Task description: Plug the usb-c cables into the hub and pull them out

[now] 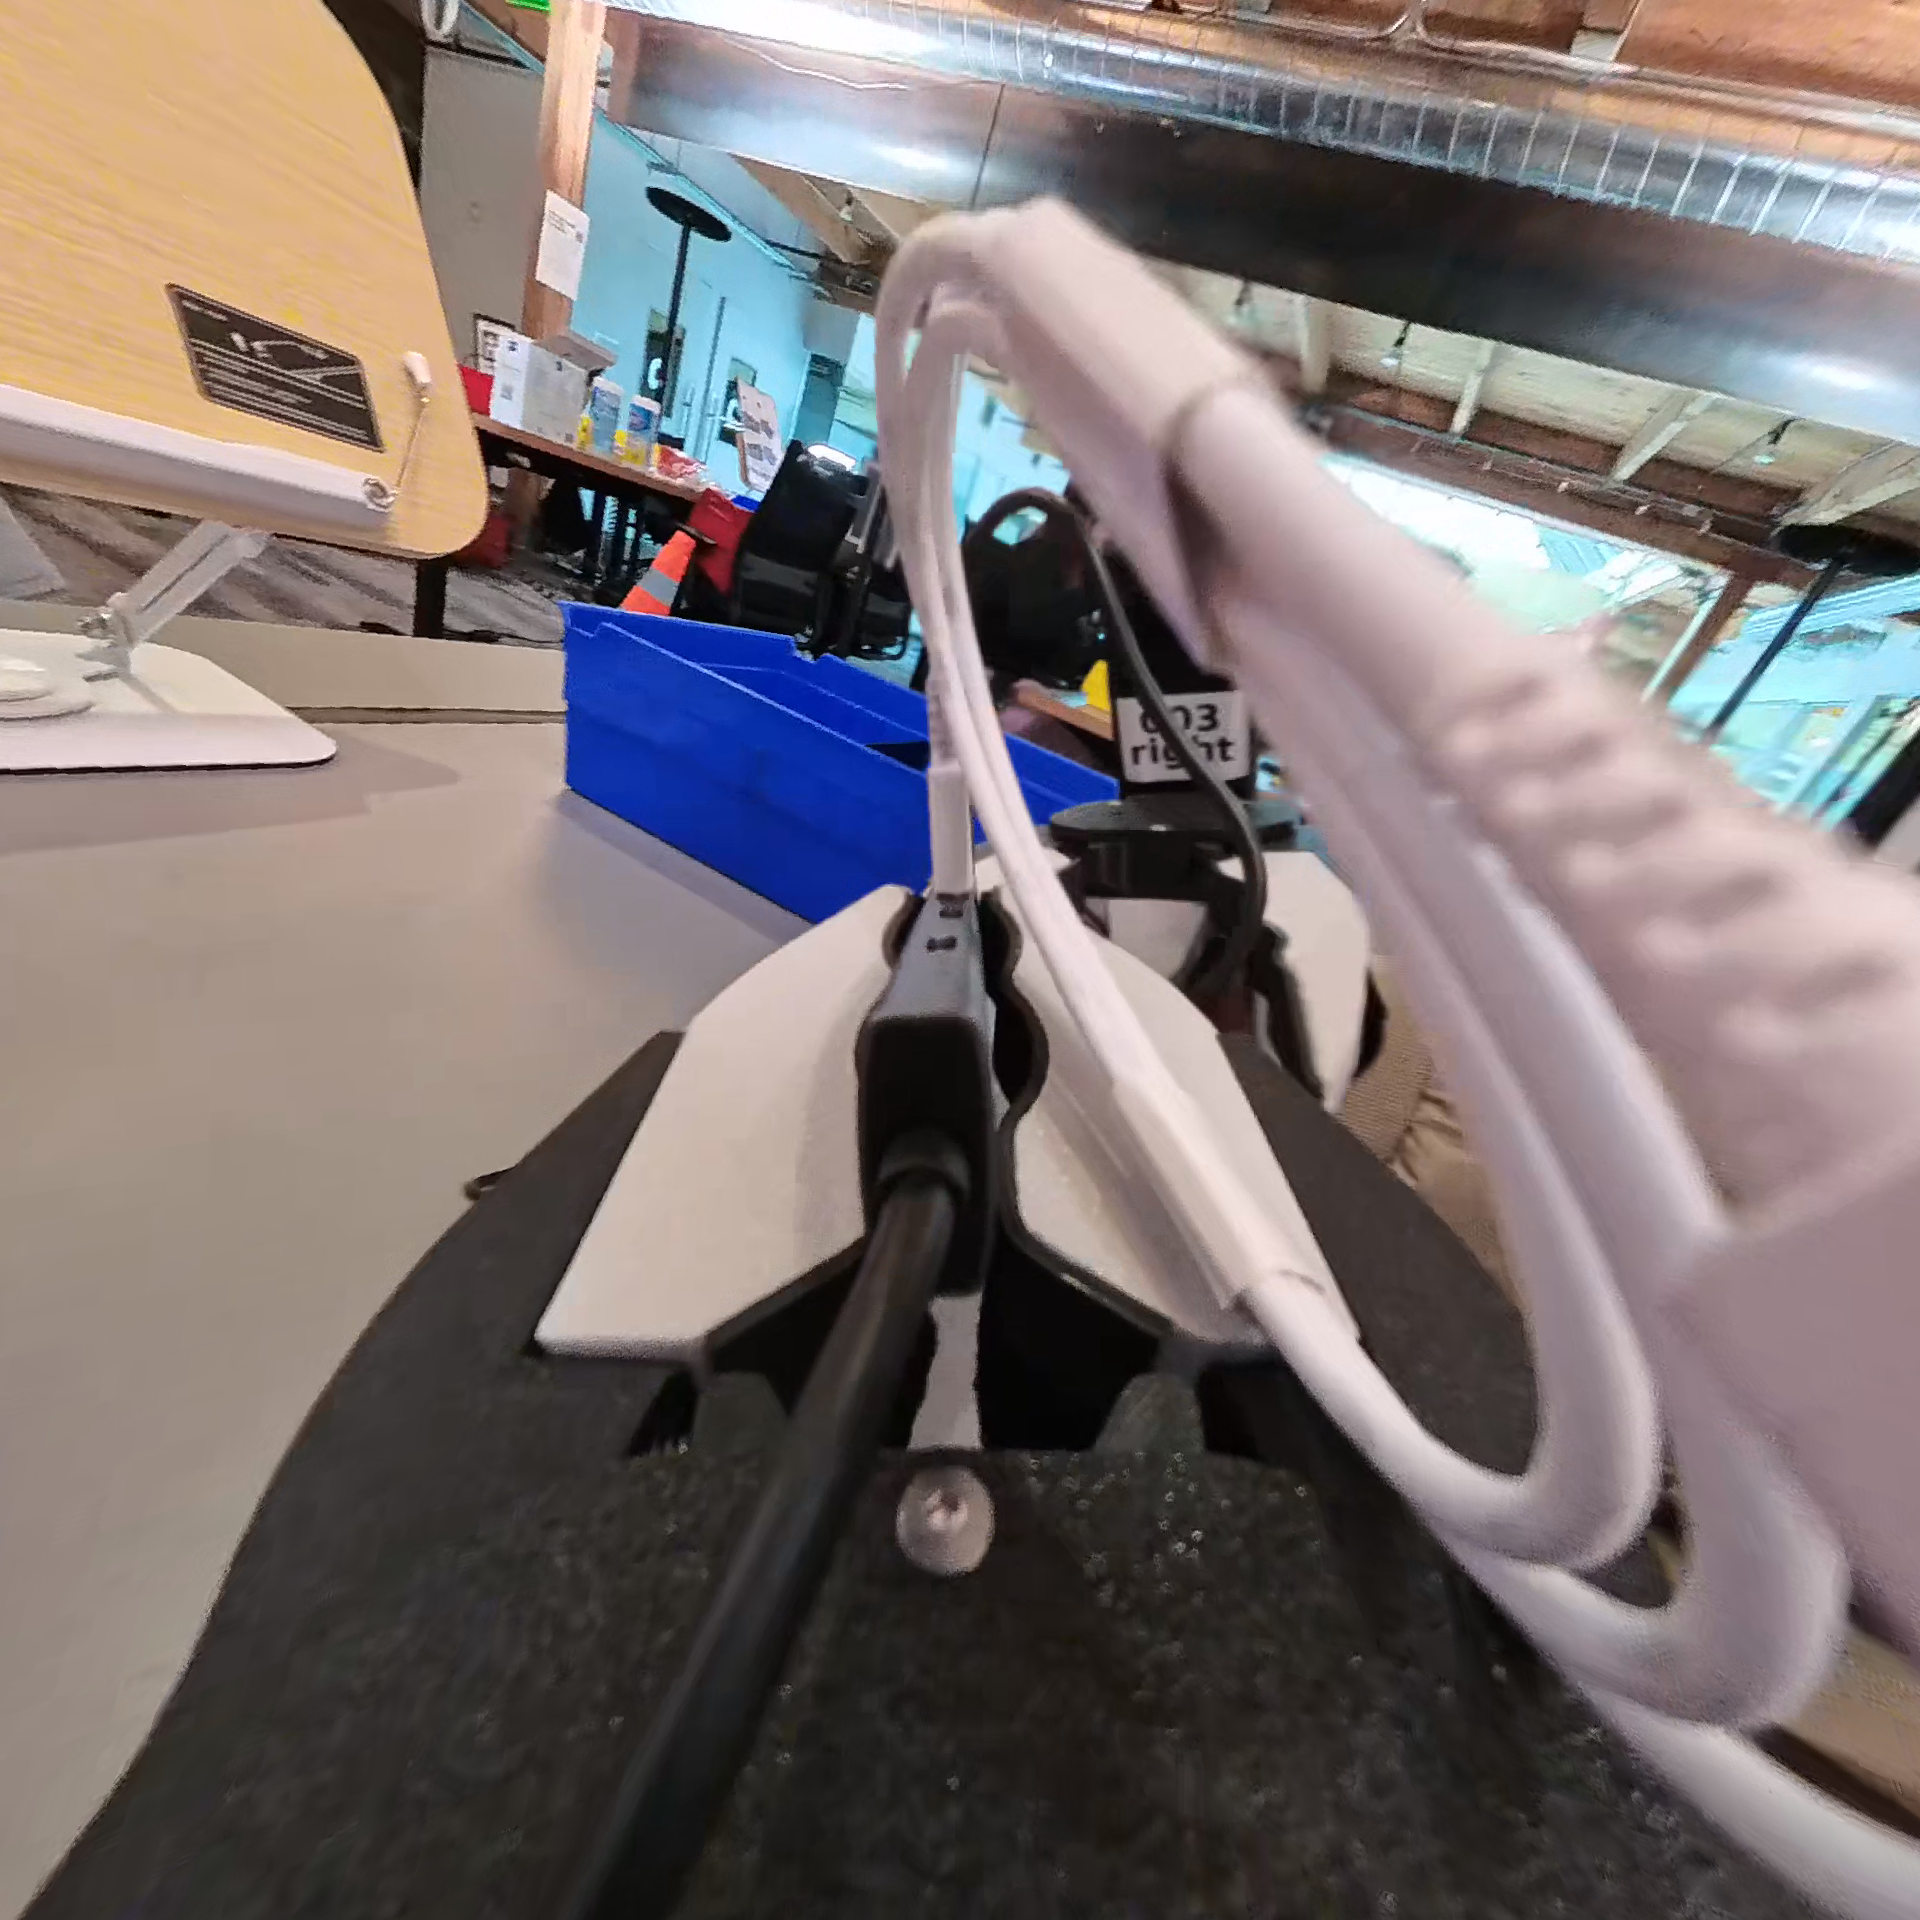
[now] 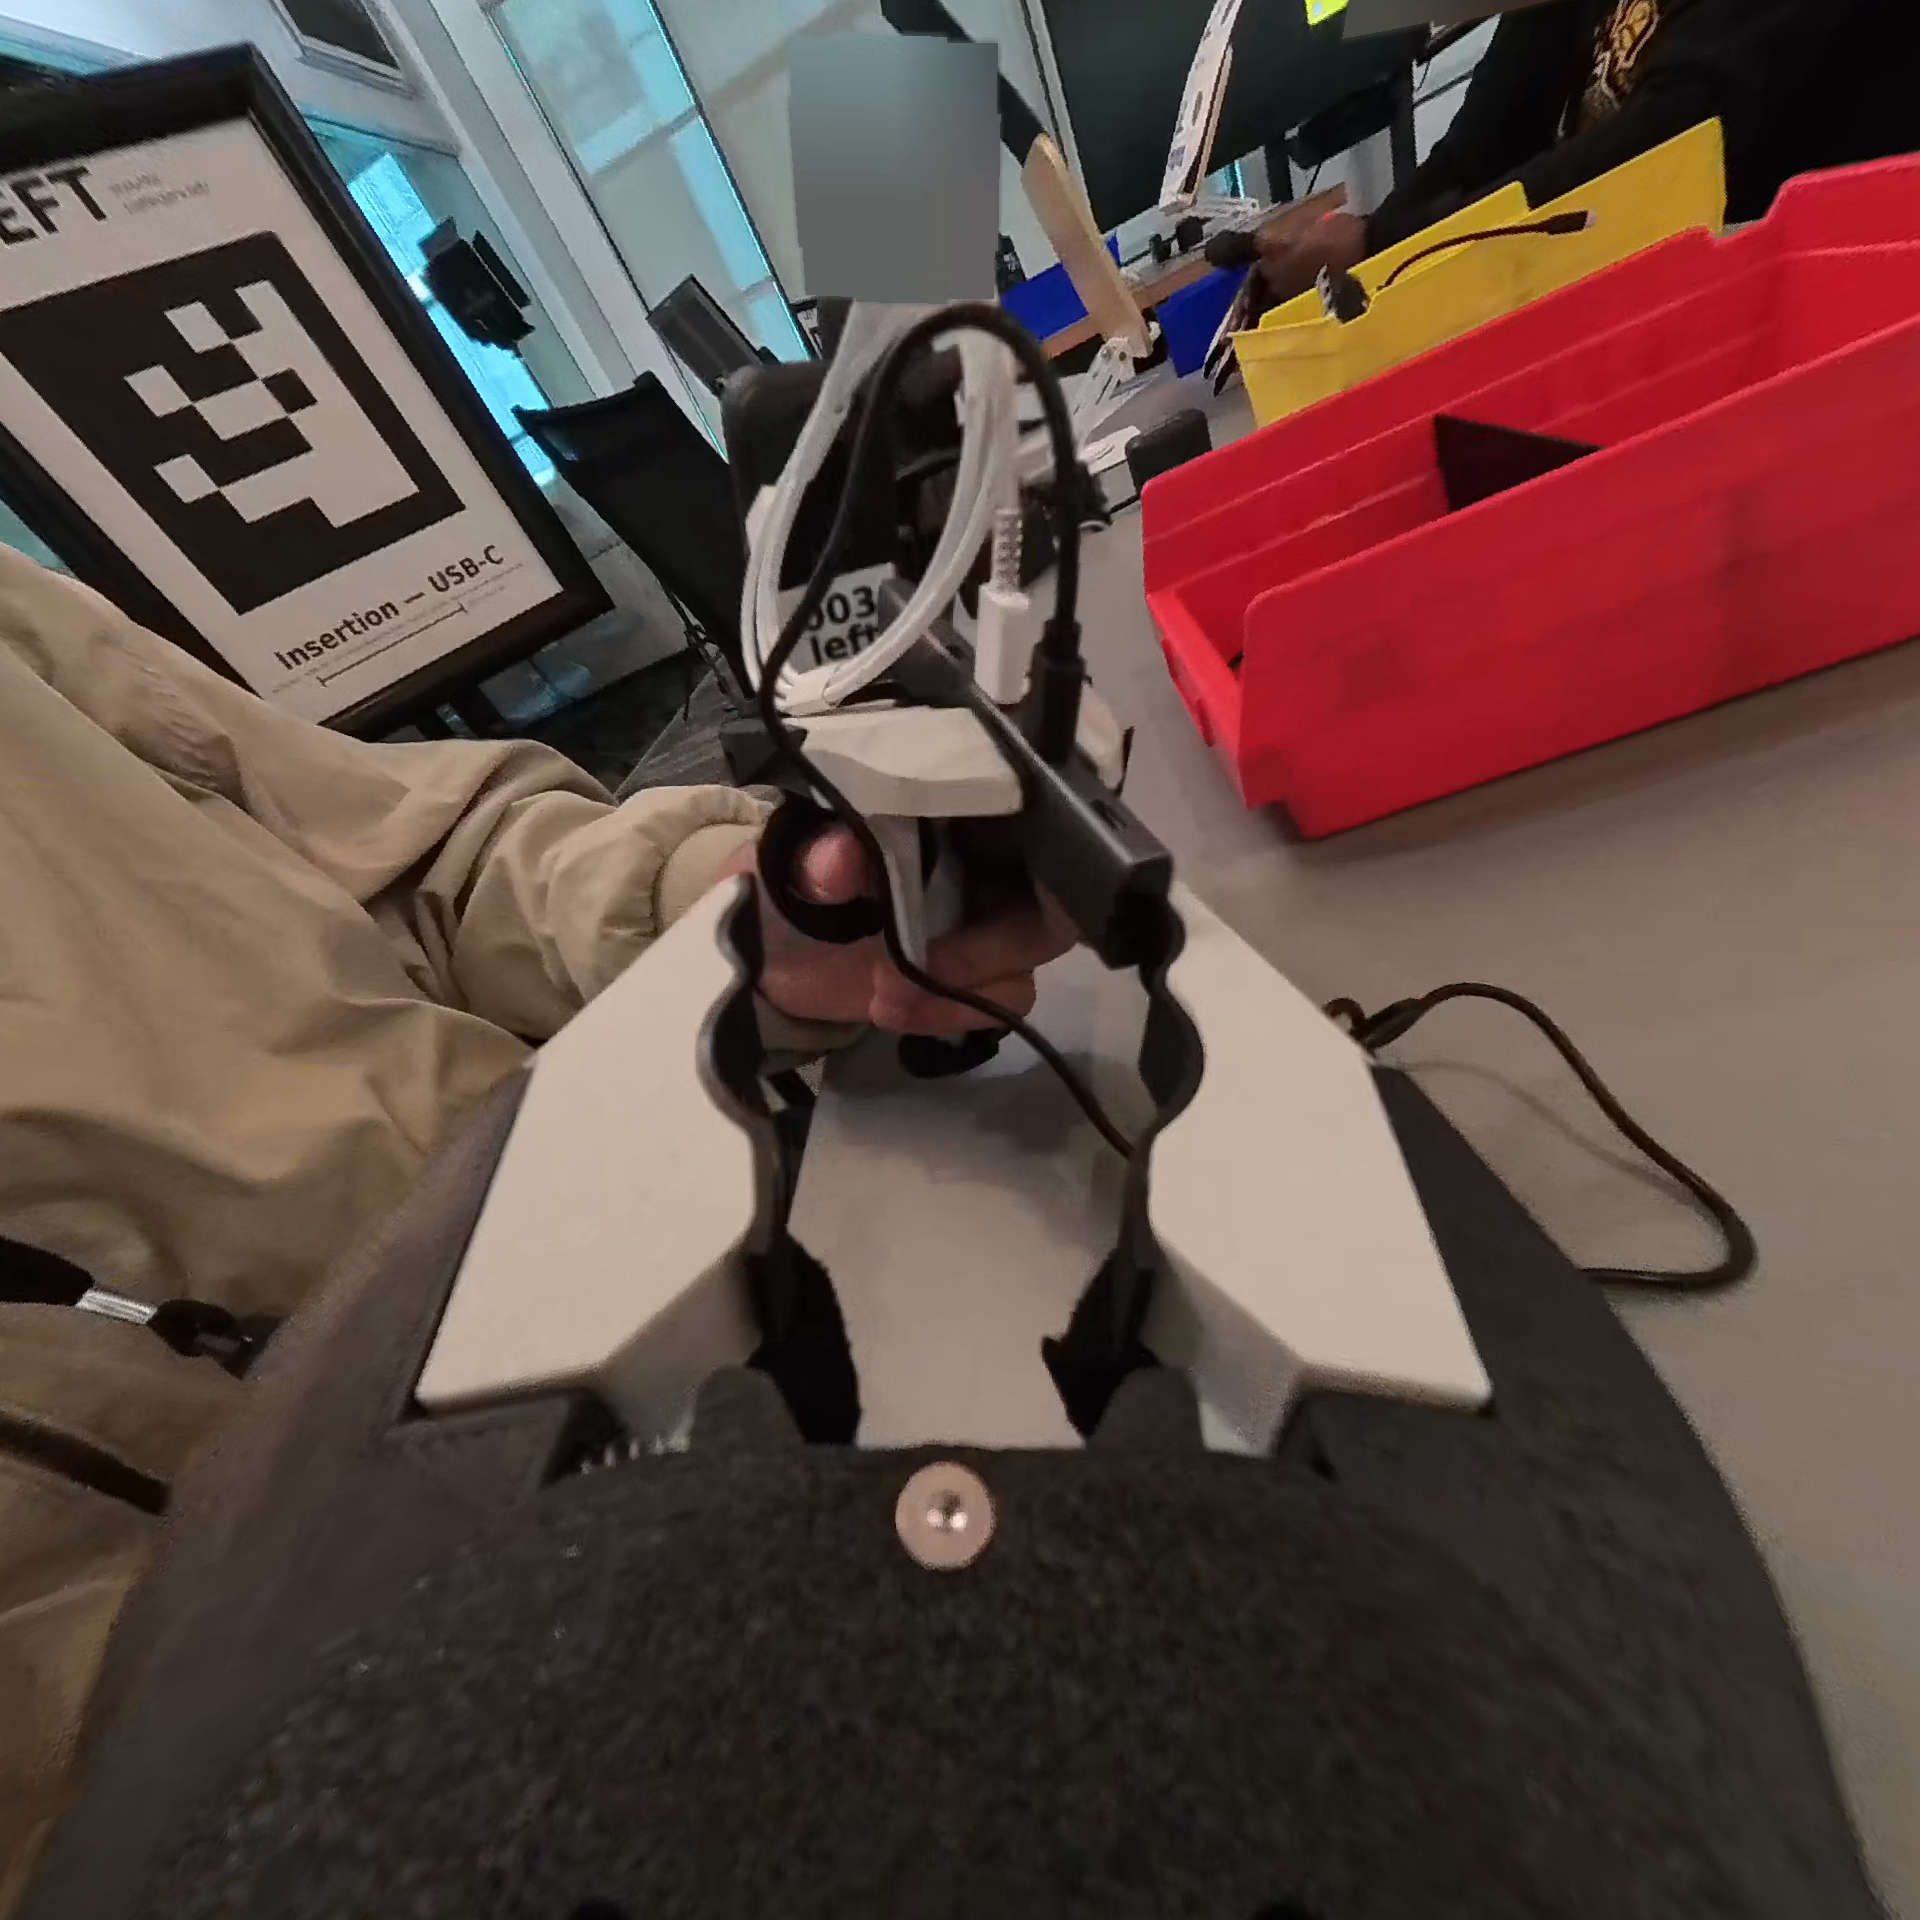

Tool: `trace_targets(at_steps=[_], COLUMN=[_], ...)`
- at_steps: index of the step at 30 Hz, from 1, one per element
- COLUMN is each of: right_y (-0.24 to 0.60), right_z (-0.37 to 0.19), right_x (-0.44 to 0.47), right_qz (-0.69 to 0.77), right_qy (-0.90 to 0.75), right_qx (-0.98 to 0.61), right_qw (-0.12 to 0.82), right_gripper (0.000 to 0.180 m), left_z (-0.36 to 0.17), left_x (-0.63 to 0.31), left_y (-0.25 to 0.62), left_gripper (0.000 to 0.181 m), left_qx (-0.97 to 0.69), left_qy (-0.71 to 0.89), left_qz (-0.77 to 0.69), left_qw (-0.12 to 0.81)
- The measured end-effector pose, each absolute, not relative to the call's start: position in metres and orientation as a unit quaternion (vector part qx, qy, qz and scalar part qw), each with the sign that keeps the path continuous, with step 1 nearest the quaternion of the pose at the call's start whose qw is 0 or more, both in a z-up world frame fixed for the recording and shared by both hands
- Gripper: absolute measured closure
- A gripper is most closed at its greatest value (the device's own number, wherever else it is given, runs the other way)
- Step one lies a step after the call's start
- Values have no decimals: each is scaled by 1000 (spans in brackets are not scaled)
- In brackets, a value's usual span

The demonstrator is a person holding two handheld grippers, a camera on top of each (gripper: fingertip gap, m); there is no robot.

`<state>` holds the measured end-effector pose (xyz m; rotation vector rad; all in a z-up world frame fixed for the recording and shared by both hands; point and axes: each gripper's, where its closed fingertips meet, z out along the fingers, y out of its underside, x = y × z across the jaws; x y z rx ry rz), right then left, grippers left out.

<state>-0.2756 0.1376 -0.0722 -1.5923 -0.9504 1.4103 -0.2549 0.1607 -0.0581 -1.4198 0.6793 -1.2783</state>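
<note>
My left gripper [image 1: 951,920] is shut on a slim black hub [image 1: 930,1049], whose black lead runs back toward the camera. A white plug [image 1: 951,821] stands at the hub's far end. White cables [image 1: 1299,1309] loop over the right finger, and a blurred pale cable [image 1: 1558,790] hangs close to the lens. In the right wrist view, the left gripper [image 2: 997,769] holds the hub [image 2: 1081,831] above the table, with a white plug [image 2: 1006,634] and a black plug [image 2: 1058,665] standing in it. My right gripper [image 2: 951,1039] is open and empty, just short of the hub's near end.
A red bin [image 2: 1558,582] and a yellow bin [image 2: 1455,281] stand to the right. A black cable [image 2: 1621,1143] lies on the grey table. A framed marker sign [image 2: 239,416] stands at the left behind a beige sleeve [image 2: 260,883]. A blue bin [image 1: 727,748] and a tilted wooden stand [image 1: 208,260] are also in view. The grippers are tip to tip, or close to it.
</note>
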Motion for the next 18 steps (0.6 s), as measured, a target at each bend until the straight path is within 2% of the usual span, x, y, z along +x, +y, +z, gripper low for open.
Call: trace_targets(at_steps=[2, 4, 6, 8, 12, 14, 18], right_y=[138, 143, 146, 148, 143, 143, 138], right_z=[-80, -89, -94, -92, -90, -85, -75], right_x=[-283, -289, -291, -288, -284, -280, -277], right_qz=[542, 517, 492, 478, 510, 524, 561], right_qy=[-375, -375, -385, -395, -397, -391, -381], right_qx=[-638, -652, -658, -651, -637, -629, -607], right_qw=[399, 408, 421, 438, 421, 421, 414], right_gripper=[97, 98, 107, 126, 138, 153, 164], left_z=[-62, -64, -62, -58, -57, -53, -47], left_x=[-255, -255, -255, -256, -256, -256, -255], left_y=[164, 164, 163, 160, 157, 153, 147], left_gripper=[170, 170, 170, 170, 170, 170, 170], left_qx=[-605, -608, -605, -599, -593, -580, -562], left_qy=[290, 296, 294, 293, 301, 299, 289], left_qz=[-512, -500, -508, -523, -530, -555, -598], left_qw=[536, 540, 537, 531, 526, 516, 494])
